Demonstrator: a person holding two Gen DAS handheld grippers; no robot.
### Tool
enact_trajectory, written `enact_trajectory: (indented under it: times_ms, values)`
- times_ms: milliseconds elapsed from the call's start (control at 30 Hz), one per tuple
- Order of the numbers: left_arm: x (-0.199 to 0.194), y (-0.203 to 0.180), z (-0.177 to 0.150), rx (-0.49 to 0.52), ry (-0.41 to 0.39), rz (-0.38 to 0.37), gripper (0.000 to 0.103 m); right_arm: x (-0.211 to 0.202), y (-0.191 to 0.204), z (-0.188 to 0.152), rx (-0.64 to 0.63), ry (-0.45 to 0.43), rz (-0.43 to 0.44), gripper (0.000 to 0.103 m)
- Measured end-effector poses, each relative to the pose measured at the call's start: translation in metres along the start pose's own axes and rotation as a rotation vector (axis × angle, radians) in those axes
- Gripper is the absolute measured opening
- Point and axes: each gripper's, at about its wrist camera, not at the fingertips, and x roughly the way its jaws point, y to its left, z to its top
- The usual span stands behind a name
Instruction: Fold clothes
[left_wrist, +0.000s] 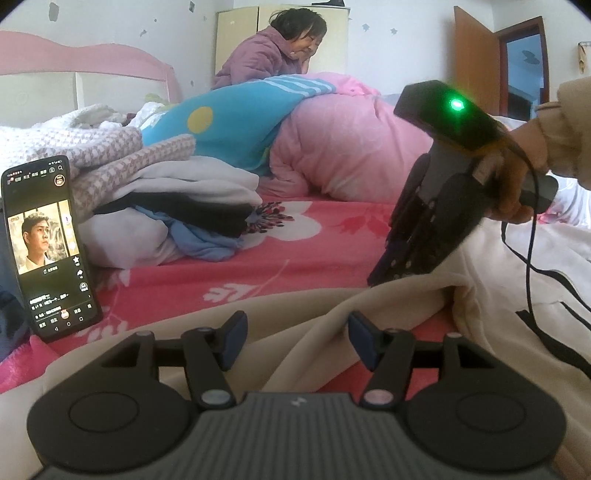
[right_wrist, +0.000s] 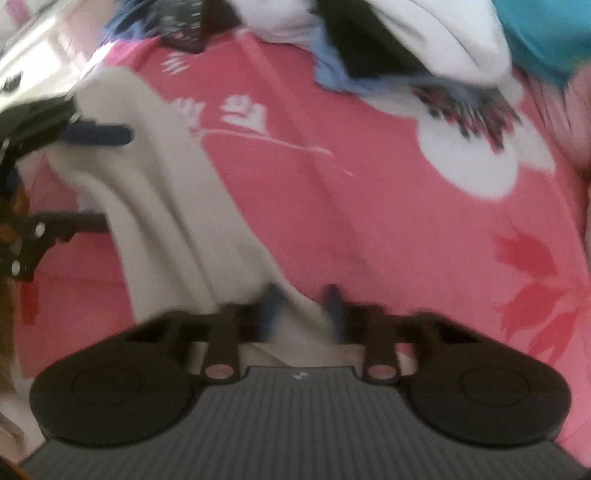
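Note:
A cream garment lies spread over the pink flowered bedsheet. My left gripper rests low over a fold of it, jaws open, the pads not pressing the cloth. In the right wrist view the left gripper shows at the left edge, over the garment. My right gripper, held by a hand in a cream sleeve, points steeply down at the garment's edge. That view is blurred, but cream cloth fills the narrow gap between its blue pads.
A pile of folded clothes sits on the bed at the left, and a lit phone leans in front of it. A pink quilt is heaped behind. A person sits beyond the bed. A brown door stands open at the far right.

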Motion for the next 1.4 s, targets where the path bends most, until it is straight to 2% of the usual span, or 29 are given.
enact_trajectory:
  times_ms: [33, 133, 300, 400, 567, 667, 900, 967, 1000, 1067, 1167, 1300, 1400]
  values:
    - [0.0, 0.0, 0.0, 0.001, -0.001, 0.001, 0.062, 0.0, 0.008, 0.001, -0.039, -0.005, -0.031, 0.004]
    - [0.0, -0.001, 0.0, 0.006, -0.002, 0.003, 0.062, -0.005, 0.027, 0.003, -0.132, -0.033, -0.127, 0.001]
    - [0.002, -0.002, -0.001, 0.014, 0.01, 0.011, 0.062, -0.023, 0.021, 0.012, -0.135, -0.163, -0.29, 0.001]
    - [0.003, -0.003, -0.002, 0.02, 0.013, 0.015, 0.062, -0.018, 0.017, 0.019, -0.137, -0.199, -0.336, 0.001]
    - [0.005, -0.006, -0.005, 0.037, 0.022, 0.016, 0.062, 0.021, 0.019, 0.019, -0.155, -0.186, -0.375, 0.001]
    - [0.006, -0.009, -0.006, 0.048, 0.025, 0.014, 0.062, 0.03, 0.023, 0.017, -0.148, -0.221, -0.409, 0.001]
    - [0.008, -0.014, -0.009, 0.08, 0.038, 0.014, 0.064, 0.001, -0.003, 0.02, 0.082, -0.35, -0.42, 0.005]
    - [0.008, -0.013, -0.009, 0.077, 0.039, 0.011, 0.064, -0.03, -0.018, 0.016, 0.173, -0.435, -0.443, 0.018]
    - [0.008, -0.013, -0.009, 0.077, 0.039, 0.009, 0.064, -0.044, -0.025, 0.013, 0.21, -0.46, -0.465, 0.029]
    - [0.008, -0.013, -0.008, 0.075, 0.036, 0.006, 0.064, -0.07, -0.036, 0.002, 0.265, -0.475, -0.531, 0.031]
    - [0.007, -0.013, -0.008, 0.073, 0.034, 0.004, 0.064, -0.096, -0.05, -0.02, 0.409, -0.451, -0.551, 0.031]
    - [0.008, -0.014, -0.008, 0.074, 0.034, 0.005, 0.064, -0.091, -0.057, -0.048, 0.622, -0.349, -0.399, 0.029]
    - [0.008, -0.014, -0.008, 0.079, 0.036, 0.008, 0.064, -0.059, -0.056, -0.056, 0.702, -0.212, -0.291, 0.028]
